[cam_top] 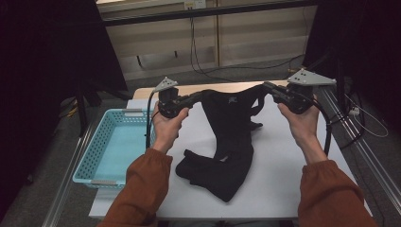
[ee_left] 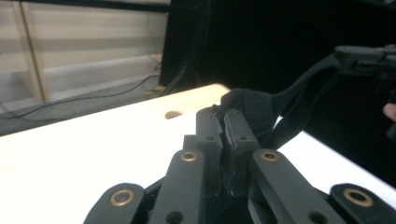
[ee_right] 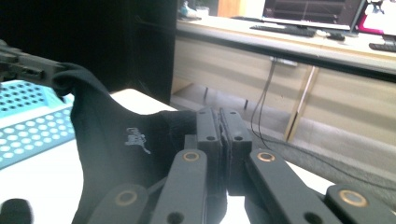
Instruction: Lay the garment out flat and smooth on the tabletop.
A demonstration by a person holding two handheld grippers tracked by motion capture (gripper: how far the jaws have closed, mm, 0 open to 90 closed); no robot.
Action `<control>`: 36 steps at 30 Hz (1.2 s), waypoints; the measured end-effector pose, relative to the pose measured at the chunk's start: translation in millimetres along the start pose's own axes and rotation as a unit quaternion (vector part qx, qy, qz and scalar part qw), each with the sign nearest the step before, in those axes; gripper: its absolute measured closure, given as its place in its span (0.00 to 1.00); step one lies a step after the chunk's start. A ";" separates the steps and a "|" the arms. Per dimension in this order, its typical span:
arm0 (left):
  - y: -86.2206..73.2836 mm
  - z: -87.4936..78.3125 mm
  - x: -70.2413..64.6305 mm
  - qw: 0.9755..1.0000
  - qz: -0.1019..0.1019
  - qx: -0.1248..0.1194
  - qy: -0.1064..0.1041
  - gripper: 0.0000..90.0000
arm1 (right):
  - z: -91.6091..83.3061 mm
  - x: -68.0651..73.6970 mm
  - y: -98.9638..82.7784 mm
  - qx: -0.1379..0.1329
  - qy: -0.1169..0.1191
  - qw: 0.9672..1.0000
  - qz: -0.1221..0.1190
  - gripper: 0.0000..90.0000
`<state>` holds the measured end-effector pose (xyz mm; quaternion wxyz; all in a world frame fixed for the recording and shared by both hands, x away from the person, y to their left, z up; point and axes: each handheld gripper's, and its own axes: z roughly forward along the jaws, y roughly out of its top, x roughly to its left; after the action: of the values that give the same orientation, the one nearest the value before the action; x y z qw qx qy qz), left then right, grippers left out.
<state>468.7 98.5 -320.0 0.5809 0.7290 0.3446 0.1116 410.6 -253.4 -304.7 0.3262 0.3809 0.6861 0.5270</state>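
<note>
Over the white table (cam_top: pixel 283 179), the left gripper (cam_top: pixel 197 97) and right gripper (cam_top: pixel 267 88) each pinch a top corner of the black garment (cam_top: pixel 231 142), stretched between them, hanging down to the tabletop.

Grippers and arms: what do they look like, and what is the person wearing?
Both grippers, left and right, are black, each topped by a grey three-cornered plate and trailing a black cable. Their flat jaws hang on links with brass-ringed pivots. The person wears rust-orange sleeves with gathered cuffs.
</note>
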 end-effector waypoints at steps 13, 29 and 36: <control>-18.5 39.9 33.2 0.998 -0.037 0.041 0.027 0.96 | 68.5 -10.9 -23.9 0.048 0.008 0.999 0.017 0.98; -29.4 71.1 54.5 0.995 -0.058 0.067 0.045 0.93 | 124.5 -14.2 -47.3 0.090 0.003 0.995 0.032 0.94; -31.3 72.0 53.4 0.994 -0.064 0.070 0.051 0.64 | 132.2 -11.6 -51.7 0.094 -0.003 0.995 0.033 0.67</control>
<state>537.0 79.6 -383.2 0.5162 0.7376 0.4265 0.0871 519.3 -208.6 -385.0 0.2731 0.4340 0.7184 0.4700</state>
